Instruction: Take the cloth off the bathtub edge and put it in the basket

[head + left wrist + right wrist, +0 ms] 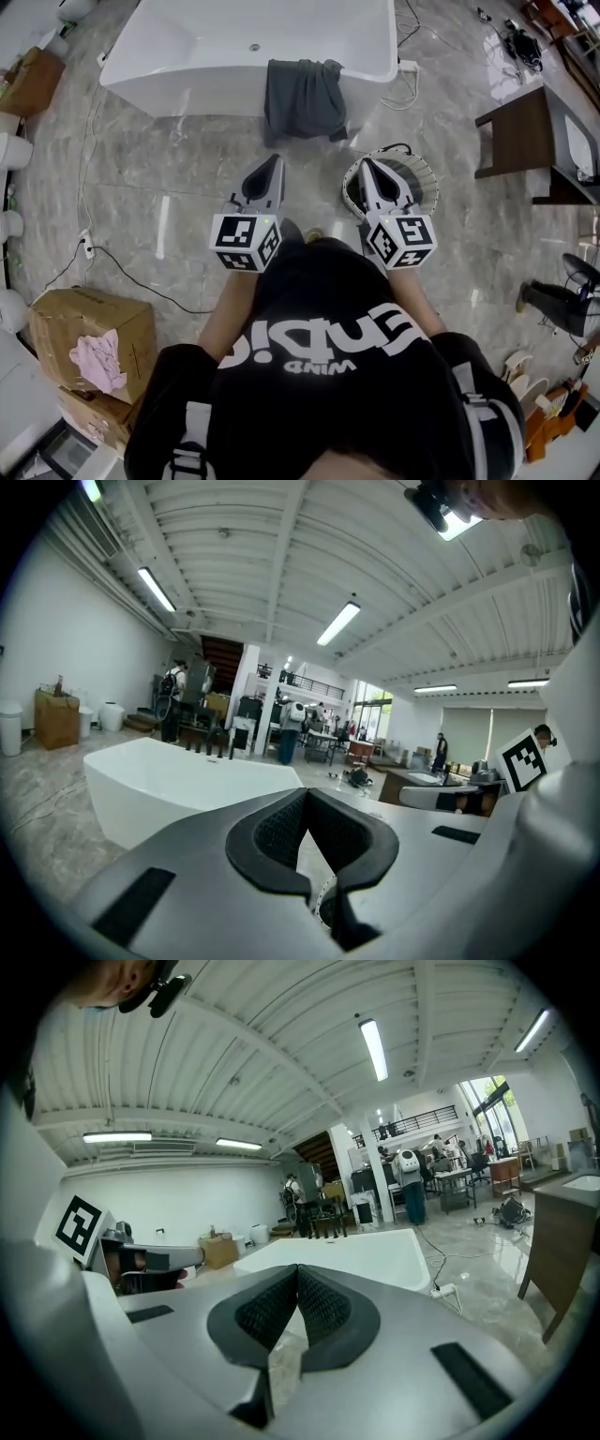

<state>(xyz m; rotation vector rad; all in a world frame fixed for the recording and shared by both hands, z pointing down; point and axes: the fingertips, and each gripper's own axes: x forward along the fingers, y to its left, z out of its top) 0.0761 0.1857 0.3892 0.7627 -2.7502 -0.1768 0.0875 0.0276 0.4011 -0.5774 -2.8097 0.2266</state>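
The dark grey fabric cloth [304, 97] hung draped over the white bathtub [187, 89] edge, untouched. The left gripper [275, 161] and right gripper [365, 163] were closed and empty, held short of it, apparently poised for approach. The round white wire basket [429, 178] stood beneath the right gripper.

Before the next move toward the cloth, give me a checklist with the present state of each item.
1. Cloth on bathtub edge: ok, draped over the rim.
2. Basket at hand: ok, on the floor under the right gripper.
3. Left gripper empty: ok, nothing between its fingers.
4. Right gripper empty: ok.
5. Fingers open for a grasp: not ok, both shut.
6. Way to the cloth free: ok, only bare floor ahead.
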